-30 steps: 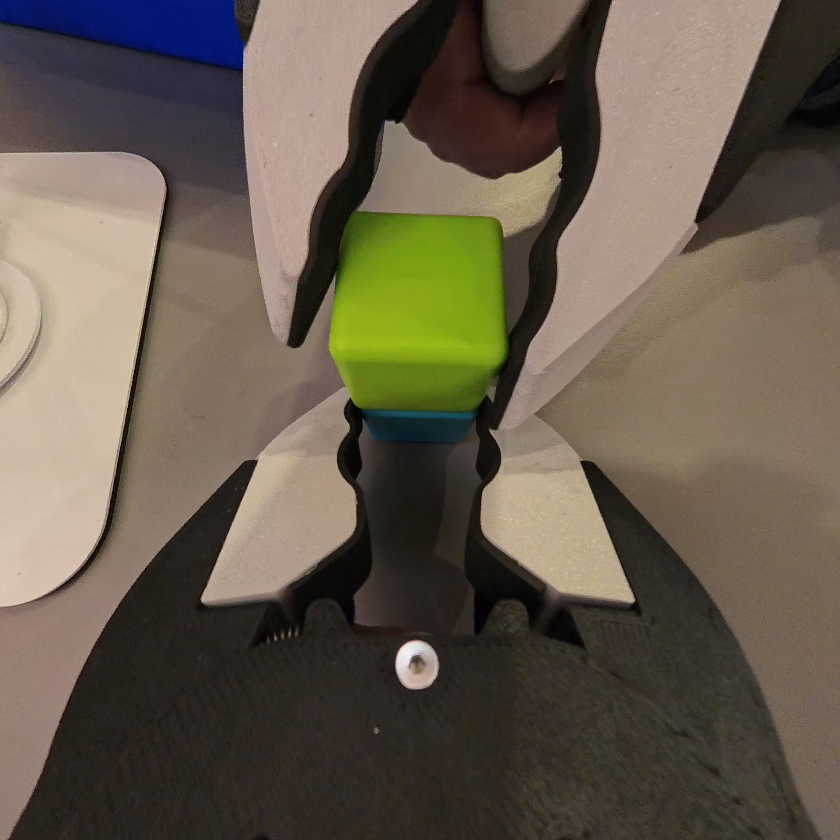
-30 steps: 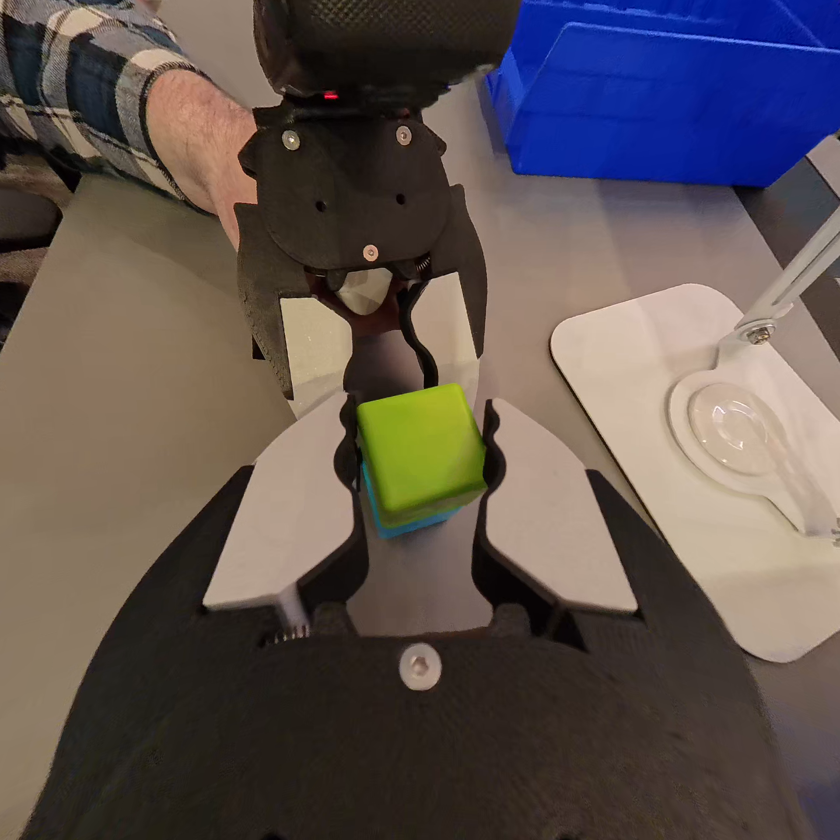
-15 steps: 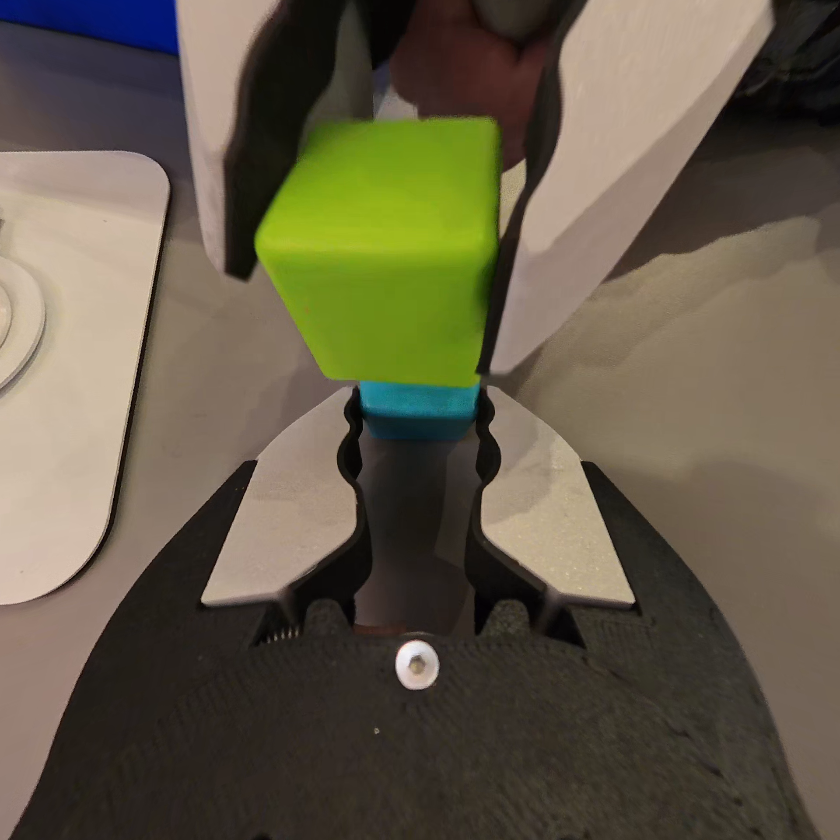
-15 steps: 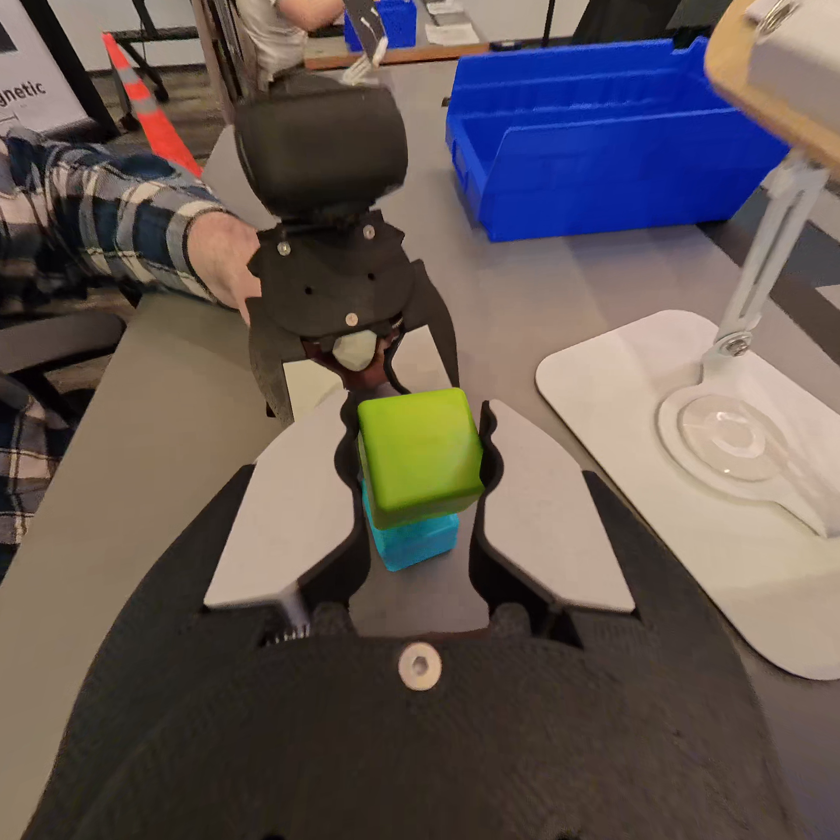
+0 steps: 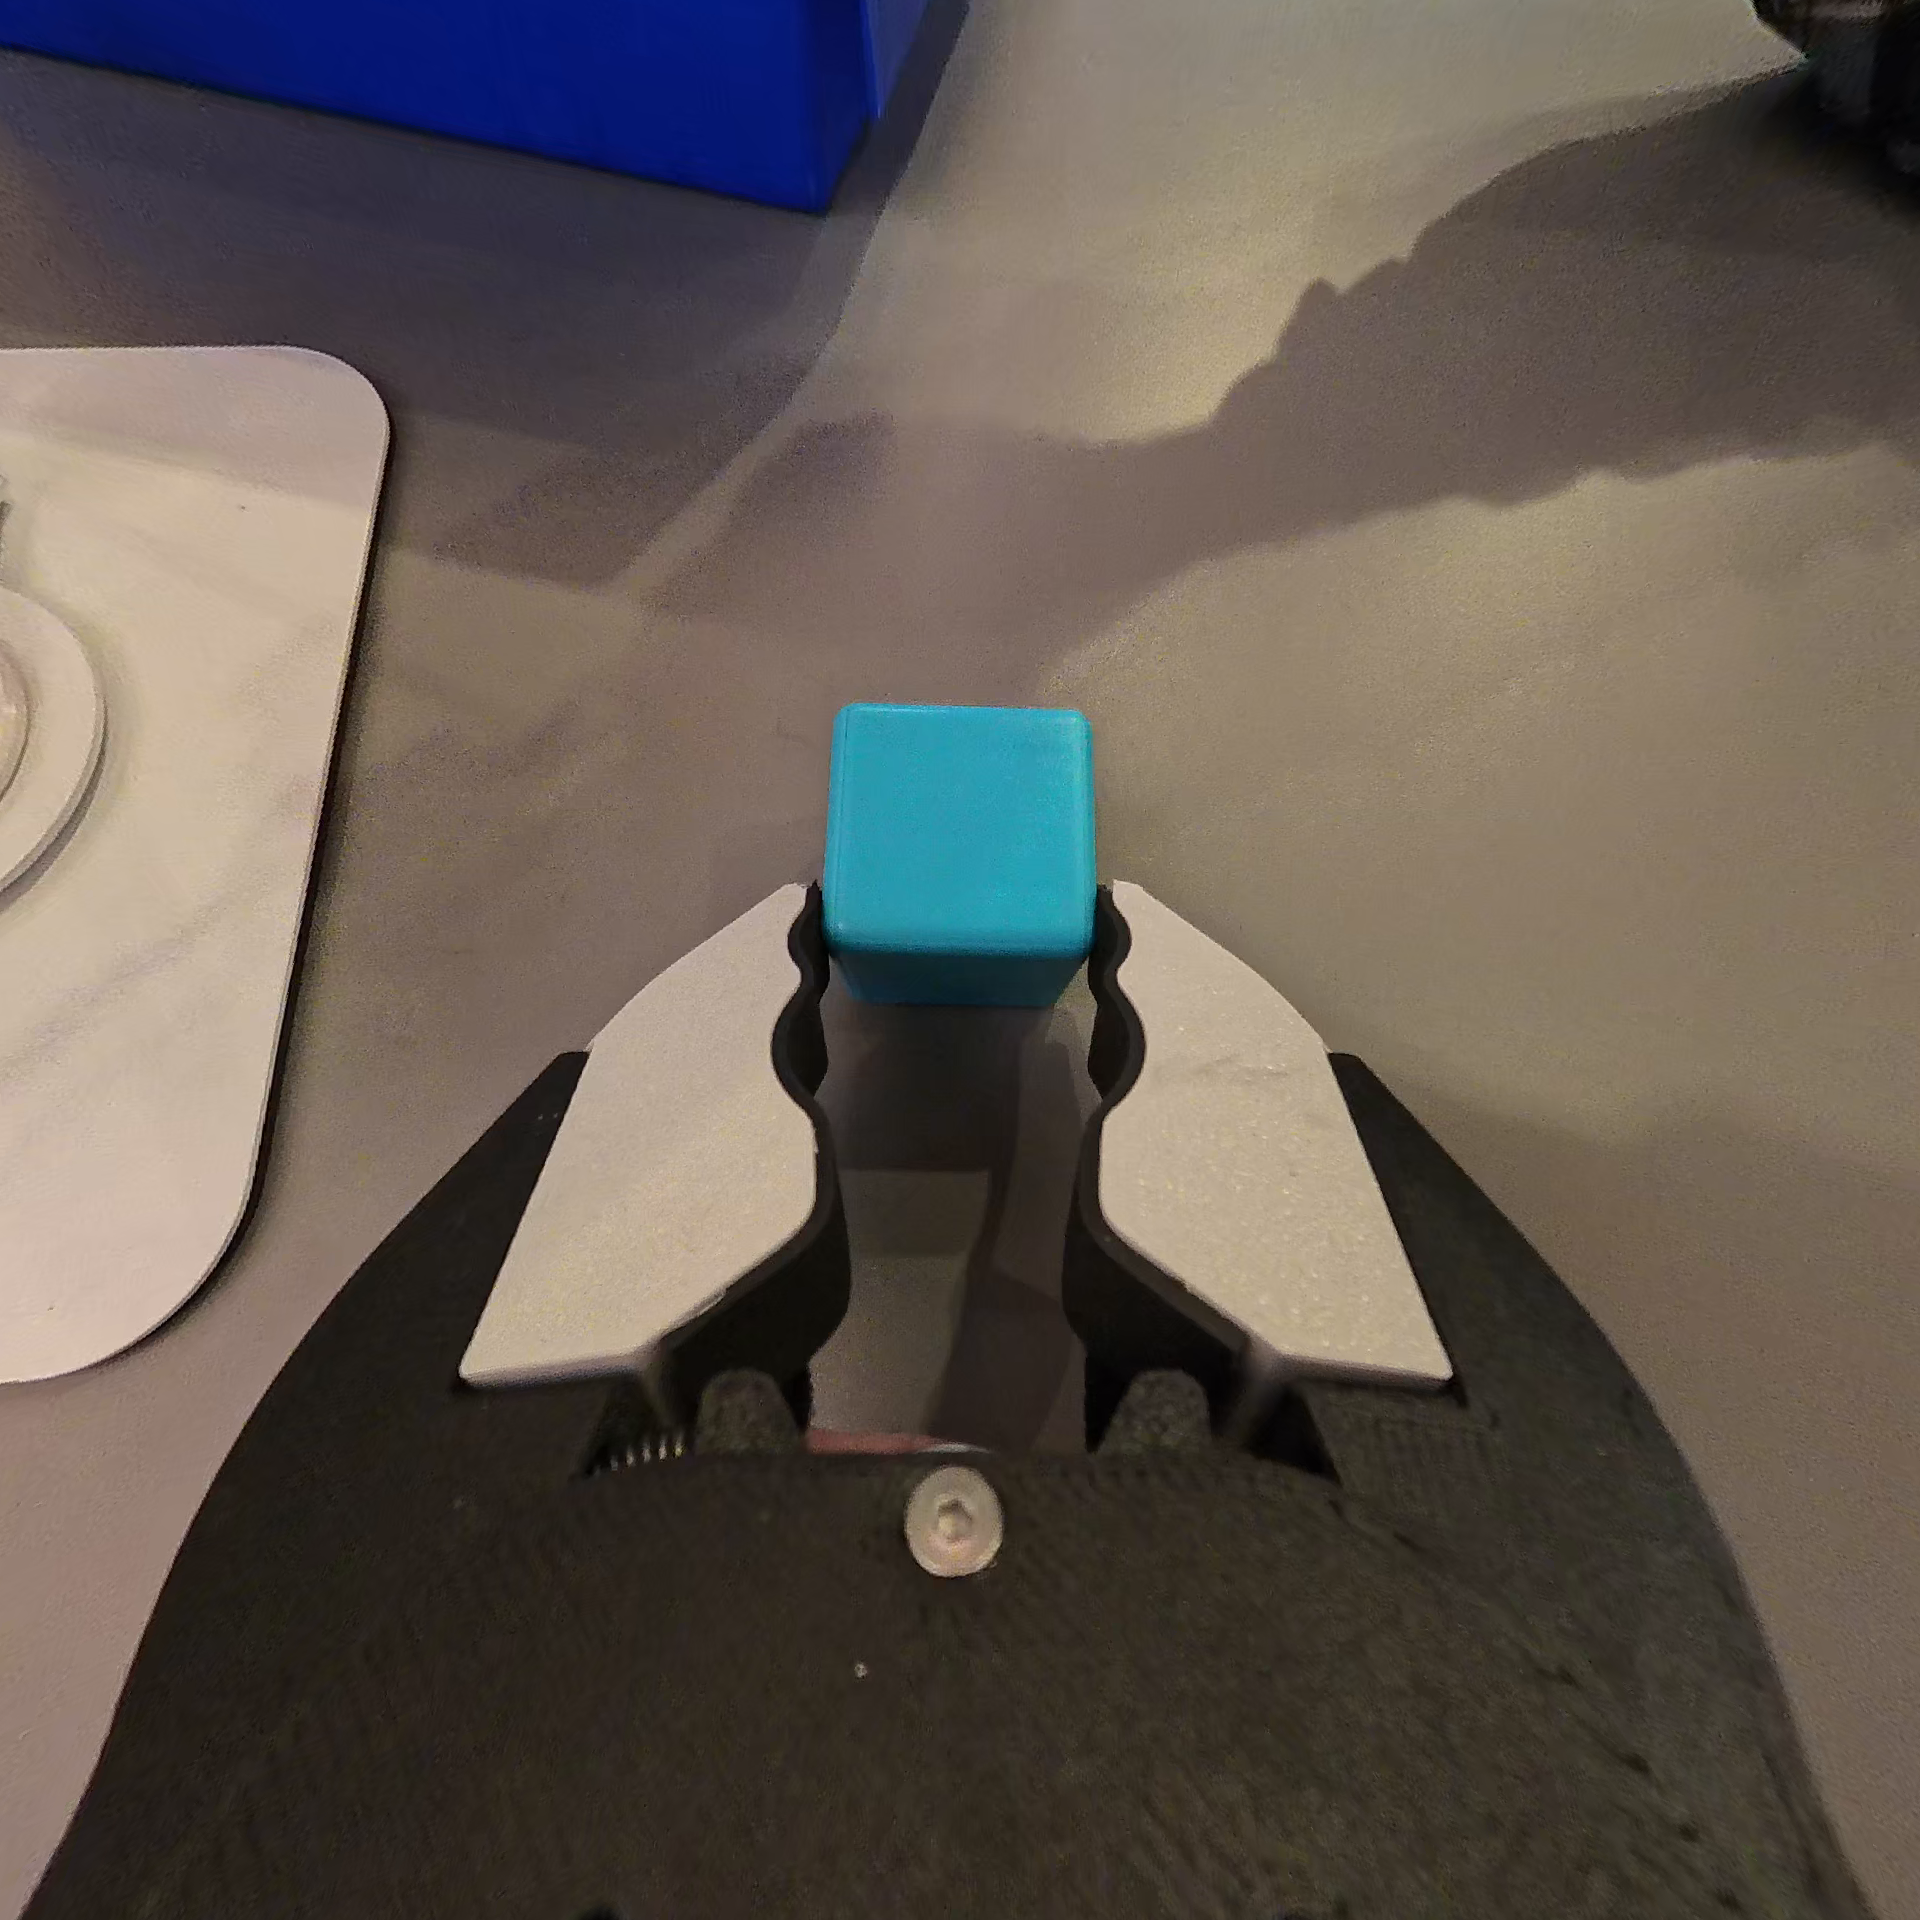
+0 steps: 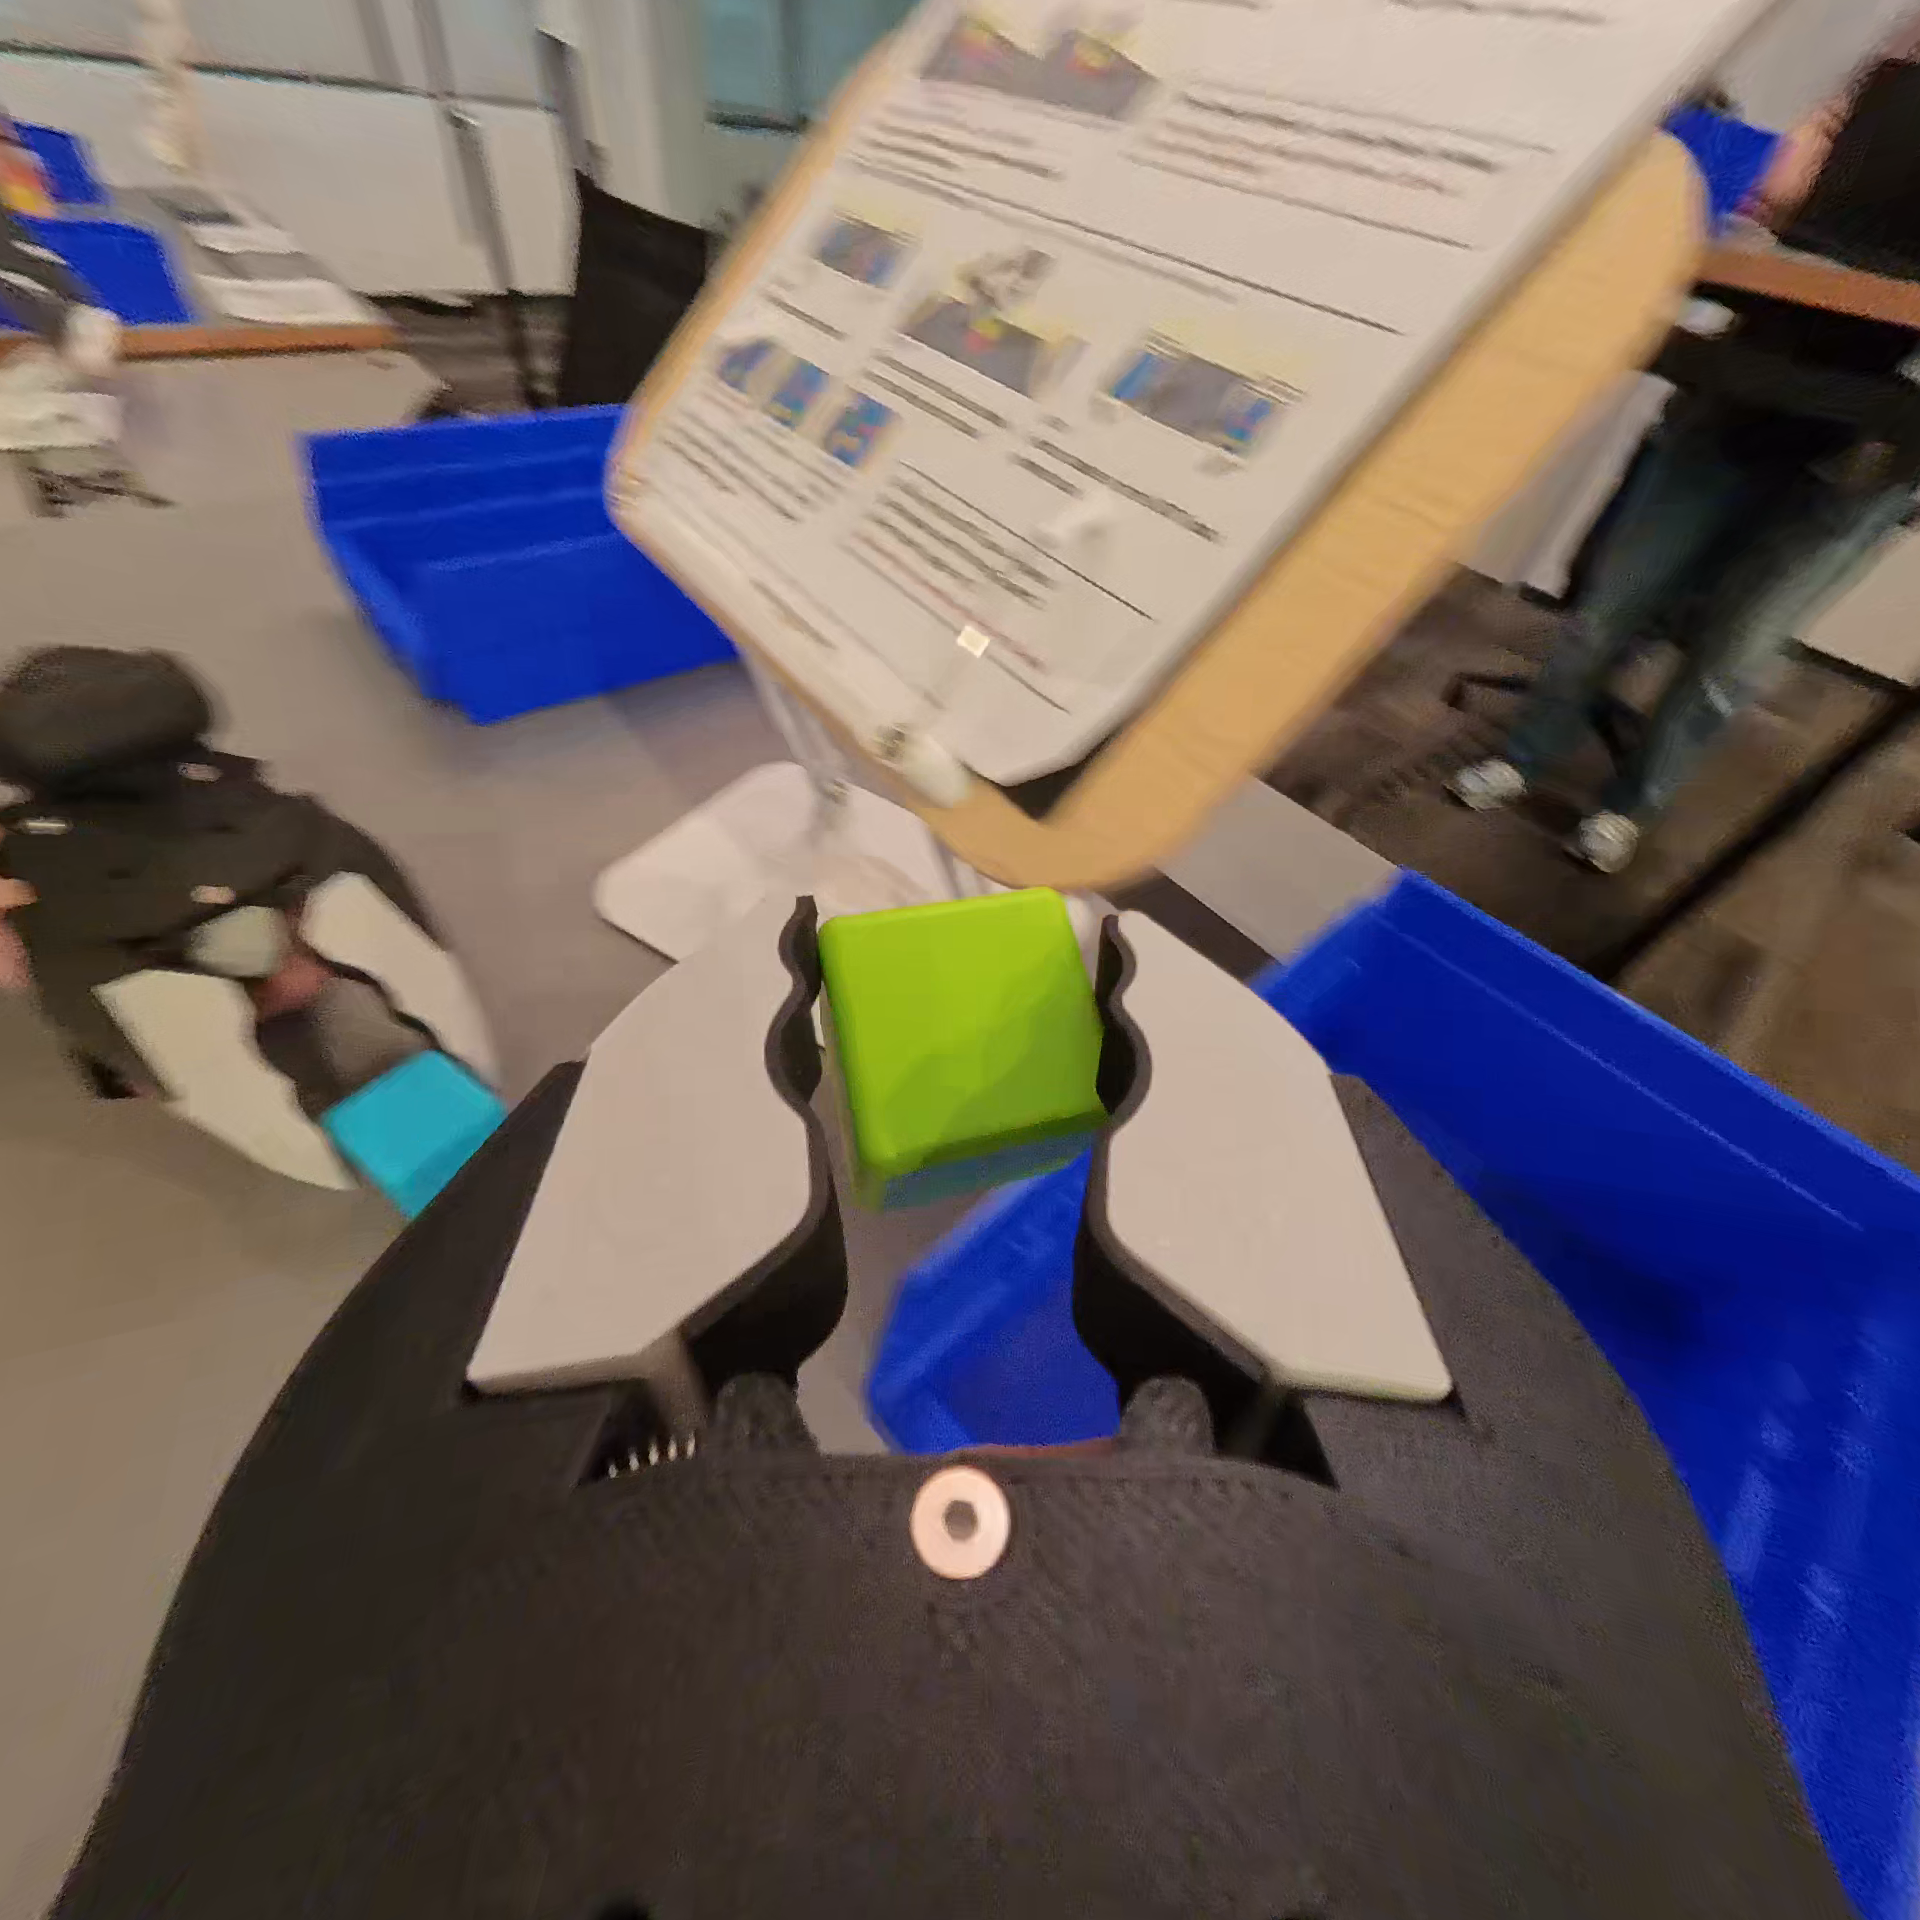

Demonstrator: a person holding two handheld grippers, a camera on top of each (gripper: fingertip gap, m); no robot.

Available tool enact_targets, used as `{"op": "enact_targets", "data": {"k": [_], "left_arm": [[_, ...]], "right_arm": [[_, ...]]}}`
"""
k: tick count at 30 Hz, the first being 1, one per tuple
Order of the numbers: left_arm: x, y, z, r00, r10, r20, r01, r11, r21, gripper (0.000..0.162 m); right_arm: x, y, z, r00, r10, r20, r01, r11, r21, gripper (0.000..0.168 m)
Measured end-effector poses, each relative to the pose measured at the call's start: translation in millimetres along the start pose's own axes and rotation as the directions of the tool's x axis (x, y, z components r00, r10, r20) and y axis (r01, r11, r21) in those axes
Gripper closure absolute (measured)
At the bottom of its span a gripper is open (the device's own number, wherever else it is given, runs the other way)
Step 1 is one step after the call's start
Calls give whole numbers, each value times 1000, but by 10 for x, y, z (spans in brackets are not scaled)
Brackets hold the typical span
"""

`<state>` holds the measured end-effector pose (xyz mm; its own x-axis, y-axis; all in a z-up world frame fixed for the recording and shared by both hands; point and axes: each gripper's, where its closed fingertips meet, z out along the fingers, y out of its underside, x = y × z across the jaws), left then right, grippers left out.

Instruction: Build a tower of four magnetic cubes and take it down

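Observation:
My left gripper (image 5: 956,914) is shut on a teal cube (image 5: 958,831) that rests on the grey table; the fingers hold its lower sides. My right gripper (image 6: 954,956) is shut on a green cube (image 6: 961,1029) and holds it up in the air, over the edge of a blue bin (image 6: 1558,1143). The right wrist view also shows the left gripper (image 6: 343,1081) with the teal cube (image 6: 410,1127) at the lower left, well apart from the green cube. No other cubes show.
A white stand base (image 5: 156,831) lies left of the teal cube, and carries a tilted board with a printed sheet (image 6: 1091,364). A second blue bin (image 6: 499,561) stands at the back of the table (image 5: 1351,727). A person stands off the table at the far right (image 6: 1714,520).
My right gripper pulled the green cube off the teal one, lifted it and swung it away towards the near blue bin. My left gripper stayed shut on the teal cube on the table.

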<state>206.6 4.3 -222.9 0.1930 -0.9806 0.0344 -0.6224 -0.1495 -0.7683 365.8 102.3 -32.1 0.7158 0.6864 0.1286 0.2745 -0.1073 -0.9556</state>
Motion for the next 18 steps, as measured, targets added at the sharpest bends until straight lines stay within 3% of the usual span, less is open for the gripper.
{"op": "enact_targets", "data": {"k": [1, 9, 18], "left_arm": [[0, -1, 1, 1000, 0, 0, 0, 1000, 0, 114], [0, -9, 9, 1000, 3, -2, -3, 1000, 0, 114], [1, -9, 7, 1000, 3, -3, -3, 1000, 0, 114]], "right_arm": [[174, 91, -28, 998, 0, -57, -2, 999, -36, 117], [730, 1016, 259, 983, 48, -176, -106, 936, -337, 116], [874, 1606, 622, 981, 75, -180, -161, 832, -532, 116]]}}
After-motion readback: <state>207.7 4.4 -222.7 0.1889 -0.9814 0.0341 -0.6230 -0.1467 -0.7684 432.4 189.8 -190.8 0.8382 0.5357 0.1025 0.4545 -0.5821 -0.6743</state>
